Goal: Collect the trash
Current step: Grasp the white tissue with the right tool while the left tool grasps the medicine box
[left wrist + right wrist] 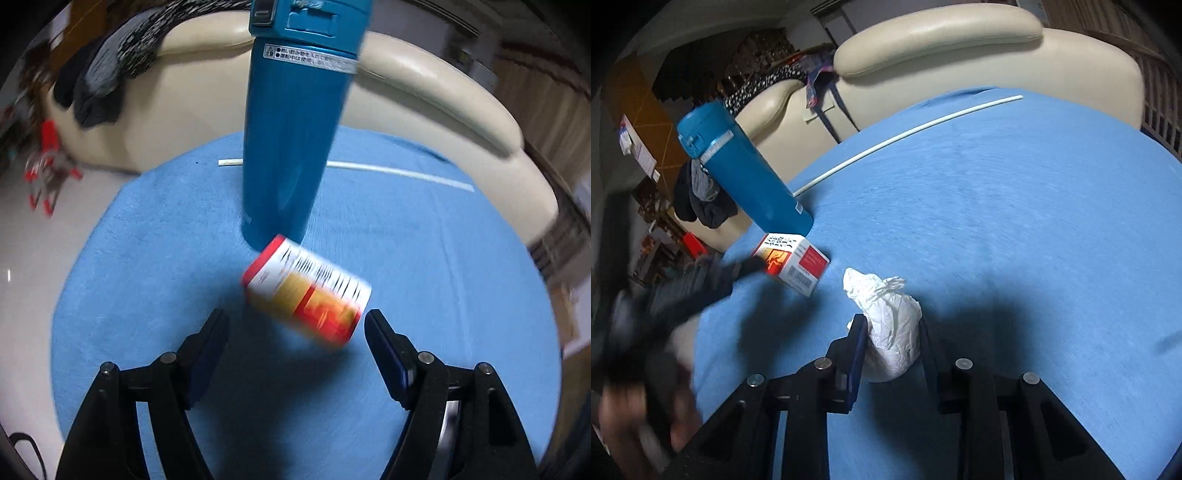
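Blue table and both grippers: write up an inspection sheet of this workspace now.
Surface: blue cloth covers the table.
Job's things: crumpled tissue; small box lying by the bottle's base.
Clutter: upright blue bottle; white stick near the far edge.
Grippers: right gripper shut on the tissue; left gripper open, box just ahead.
Cables: nothing seen.
Surroundings: cream sofa with clothes draped over it.

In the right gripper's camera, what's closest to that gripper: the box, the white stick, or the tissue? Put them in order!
1. Crumpled tissue: between the right hand-held gripper's fingers.
2. Small box: further out, to the left, by the blue bottle.
3. White stick: farthest, near the cloth's back edge.
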The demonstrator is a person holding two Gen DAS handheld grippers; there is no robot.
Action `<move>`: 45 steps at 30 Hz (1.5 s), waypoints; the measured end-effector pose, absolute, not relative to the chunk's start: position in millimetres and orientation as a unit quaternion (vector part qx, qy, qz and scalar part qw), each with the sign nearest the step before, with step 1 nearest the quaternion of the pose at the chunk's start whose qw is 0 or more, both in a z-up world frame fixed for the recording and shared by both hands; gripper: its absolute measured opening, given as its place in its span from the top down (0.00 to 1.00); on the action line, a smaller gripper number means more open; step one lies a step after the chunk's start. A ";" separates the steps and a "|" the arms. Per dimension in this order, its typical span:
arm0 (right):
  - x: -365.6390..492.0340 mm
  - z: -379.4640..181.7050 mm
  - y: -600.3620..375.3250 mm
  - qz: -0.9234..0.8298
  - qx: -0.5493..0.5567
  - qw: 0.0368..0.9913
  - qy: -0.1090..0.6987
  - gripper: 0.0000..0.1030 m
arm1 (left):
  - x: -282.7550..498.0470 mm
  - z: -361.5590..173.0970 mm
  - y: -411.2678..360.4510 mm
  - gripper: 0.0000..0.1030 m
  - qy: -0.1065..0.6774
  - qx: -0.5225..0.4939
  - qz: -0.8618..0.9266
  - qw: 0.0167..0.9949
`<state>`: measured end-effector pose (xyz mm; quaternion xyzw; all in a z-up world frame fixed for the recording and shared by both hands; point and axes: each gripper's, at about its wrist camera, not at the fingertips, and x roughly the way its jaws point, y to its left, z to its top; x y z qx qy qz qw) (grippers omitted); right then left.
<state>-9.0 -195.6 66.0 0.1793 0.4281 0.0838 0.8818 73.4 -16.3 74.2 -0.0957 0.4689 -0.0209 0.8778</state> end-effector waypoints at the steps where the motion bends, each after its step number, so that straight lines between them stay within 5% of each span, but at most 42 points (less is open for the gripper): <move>1: -12.8 65.2 -199.8 0.083 0.184 0.882 0.426 0.71 | 83.0 74.7 -21.0 0.26 0.478 -0.113 -0.005 0.871; 10: -49.9 66.1 -233.8 0.083 0.209 0.879 0.420 0.71 | 125.7 65.0 -54.1 0.24 0.481 -0.096 0.112 0.864; 16: -67.0 73.3 -249.6 0.077 0.222 0.882 0.409 0.71 | 116.7 63.4 -53.2 0.24 0.486 -0.076 0.085 0.867; 25: -88.3 85.4 -243.0 0.076 0.218 0.888 0.397 0.71 | 88.0 54.4 -3.9 0.23 0.502 -0.173 0.104 0.841; 31: -93.3 90.2 -241.7 0.068 0.210 0.890 0.399 0.71 | 102.7 39.9 -25.3 0.23 0.531 -0.123 0.077 0.835; 33: -94.3 92.8 -243.3 0.066 0.213 0.890 0.398 0.71 | 98.6 34.8 -25.0 0.43 0.536 -0.119 0.052 0.834; 35: -96.0 94.8 -243.0 0.064 0.213 0.890 0.397 0.71 | 90.4 34.7 -27.2 0.50 0.530 -0.107 0.039 0.840; 45: -126.2 94.8 -234.0 0.045 0.195 0.896 0.397 0.71 | 14.5 51.7 -41.3 0.51 0.499 -0.033 -0.009 0.866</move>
